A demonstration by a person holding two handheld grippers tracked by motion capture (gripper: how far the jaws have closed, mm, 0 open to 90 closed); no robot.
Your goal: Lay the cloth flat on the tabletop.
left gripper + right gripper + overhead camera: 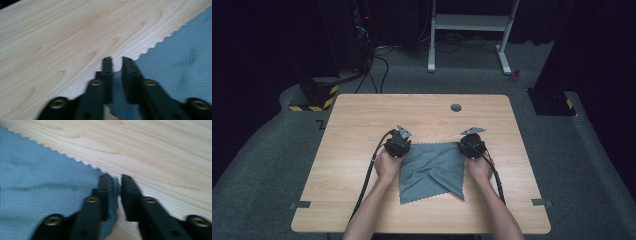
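A grey-blue cloth (432,170) with zigzag edges lies on the wooden table (362,120), one near corner folded over. My left gripper (403,145) sits at its far left corner and my right gripper (471,146) at its far right corner. In the left gripper view, the jaws of the left gripper (117,60) stand slightly apart over the corner of the cloth (180,57), with table showing through the gap. In the right gripper view, the right gripper (115,177) also has a narrow gap, and the edge of the cloth (37,177) lies loose beside one jaw.
A round grey grommet (456,107) sits near the table's far edge. Tape strips mark the front left (300,204) and front right (542,202) of the table. A white desk frame (469,22) and cables stand on the floor beyond.
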